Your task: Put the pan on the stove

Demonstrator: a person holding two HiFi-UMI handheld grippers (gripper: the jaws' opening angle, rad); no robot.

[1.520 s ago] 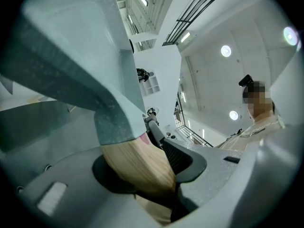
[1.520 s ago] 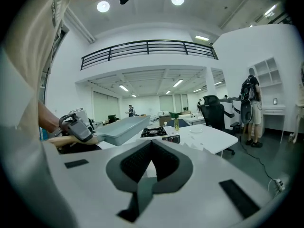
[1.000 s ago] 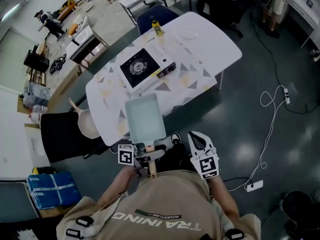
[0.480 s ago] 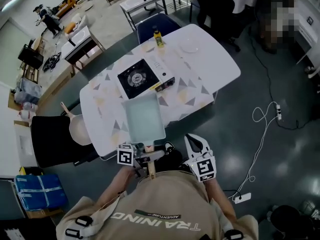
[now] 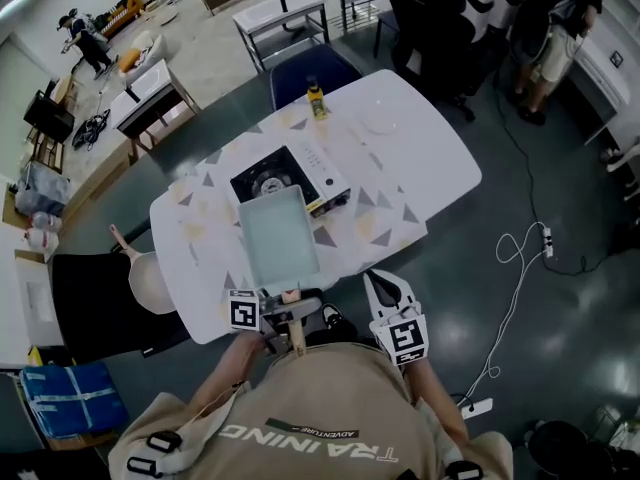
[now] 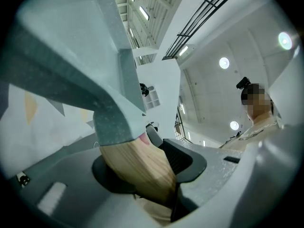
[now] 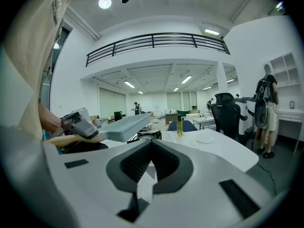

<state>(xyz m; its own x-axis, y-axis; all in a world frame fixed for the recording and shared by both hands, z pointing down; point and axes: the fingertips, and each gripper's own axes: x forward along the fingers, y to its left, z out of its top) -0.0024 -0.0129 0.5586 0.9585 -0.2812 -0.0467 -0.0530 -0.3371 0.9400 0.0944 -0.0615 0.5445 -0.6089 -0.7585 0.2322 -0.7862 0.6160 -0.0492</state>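
In the head view my left gripper (image 5: 283, 306) sits at the lower centre of the frame. Its jaws are clamped on the wooden handle (image 5: 296, 334) of the pan (image 5: 278, 238). The left gripper view confirms this, with the handle (image 6: 140, 167) wedged tight between the two jaws and the pan's grey body (image 6: 71, 61) filling the upper left.

The pan is a pale, rectangular tray shape. It is held up off the tabletop (image 5: 430, 163) and stretches from the near edge toward the middle of the frame. Its far end overlaps the near side of the stove (image 5: 285, 178), but I cannot tell whether the two touch.

My right gripper (image 5: 378, 282) hangs just right of the handle at lower centre, off the tabletop's edge. In its own view the jaws (image 7: 151, 146) are closed on each other with nothing between them. Beyond them I see the pan (image 7: 124, 125) at left and the stove (image 7: 148, 136) behind it. A yellow bottle (image 7: 179, 126) stands further back on the tabletop.
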